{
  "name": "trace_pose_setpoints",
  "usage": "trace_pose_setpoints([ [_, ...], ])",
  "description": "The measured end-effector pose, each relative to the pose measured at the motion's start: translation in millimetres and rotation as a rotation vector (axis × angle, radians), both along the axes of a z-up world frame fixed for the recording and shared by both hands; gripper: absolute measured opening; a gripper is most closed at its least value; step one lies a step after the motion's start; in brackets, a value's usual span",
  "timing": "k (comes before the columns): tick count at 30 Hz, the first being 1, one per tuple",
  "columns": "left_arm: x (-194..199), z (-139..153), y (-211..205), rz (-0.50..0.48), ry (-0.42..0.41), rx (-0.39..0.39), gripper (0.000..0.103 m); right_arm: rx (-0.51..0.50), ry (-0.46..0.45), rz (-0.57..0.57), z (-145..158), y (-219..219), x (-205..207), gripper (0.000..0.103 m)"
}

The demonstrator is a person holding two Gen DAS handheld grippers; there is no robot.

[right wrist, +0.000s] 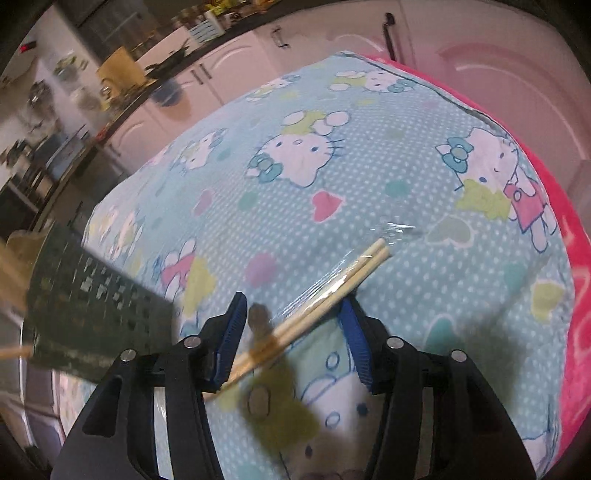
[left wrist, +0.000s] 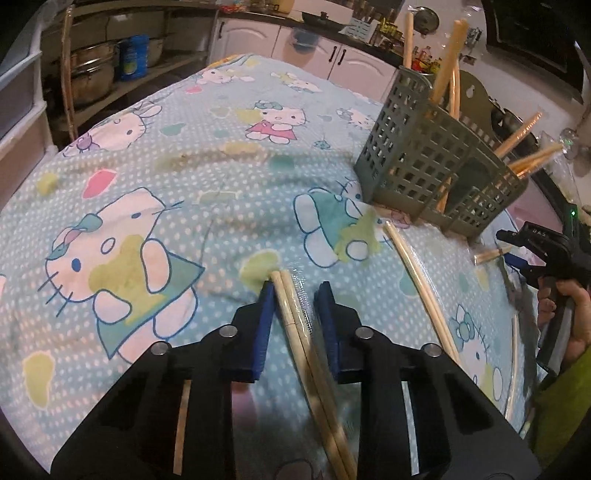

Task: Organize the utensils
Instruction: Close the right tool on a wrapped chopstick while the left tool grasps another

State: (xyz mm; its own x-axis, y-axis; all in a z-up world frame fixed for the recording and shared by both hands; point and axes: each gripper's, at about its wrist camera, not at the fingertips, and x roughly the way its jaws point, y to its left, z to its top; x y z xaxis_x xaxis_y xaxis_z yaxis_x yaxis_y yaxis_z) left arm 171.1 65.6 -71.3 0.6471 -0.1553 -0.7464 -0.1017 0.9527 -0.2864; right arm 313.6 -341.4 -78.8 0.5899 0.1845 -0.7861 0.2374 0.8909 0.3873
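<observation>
One green basket (left wrist: pixel 428 162), two tools, one cartoon-print cloth (left wrist: pixel 207 155), several chopsticks.

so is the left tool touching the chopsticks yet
Partly. In the left wrist view the left tool straddles the chopsticks: one blue pad rests against them, while cloth shows between them and the other pad.

Kitchen, dim warm light. Pale cabinets (left wrist: pixel 295 40) with dark handles under a cluttered dark counter (left wrist: pixel 332 26). Open shelves (left wrist: pixel 122 77) hold steel pots (left wrist: pixel 92 70). Table under a blue cartoon-cat cloth (left wrist: pixel 207 155).
</observation>
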Motion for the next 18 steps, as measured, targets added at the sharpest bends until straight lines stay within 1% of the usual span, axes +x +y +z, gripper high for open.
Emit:
trace_pose_setpoints([
  [3,1.9,0.0,-1.1,-0.002,-0.001,0.004,0.012,-0.015,0.011,-0.049,-2.0,-6.6,8.5,0.023],
  [5,3.2,0.9,0.8,-0.003,-0.002,-0.007,0.01,0.002,0.009,-0.069,-2.6,-14.4,10.8,0.017],
  [8,4.0,3.7,2.9,-0.007,-0.007,-0.031,0.008,0.069,-0.013,-0.06,-1.9,-26.3,10.6,0.014],
  [10,4.1,8.1,2.9,-0.017,-0.023,-0.05,0.007,0.086,-0.036,-0.052,2.4,-31.1,7.4,0.013],
  [11,3.9,12.1,2.5,-0.023,-0.033,-0.056,0.006,0.1,-0.051,-0.046,5.4,-34.0,4.9,0.012],
  [12,3.2,16.9,2.6,-0.029,-0.047,-0.066,0.003,0.111,-0.061,-0.042,8.1,-35.9,2.2,0.012],
  [18,1.2,47.0,-4.6,-0.057,-0.121,-0.096,0.001,0.141,-0.14,0.004,32.4,-41.9,-19.2,0.01],
])
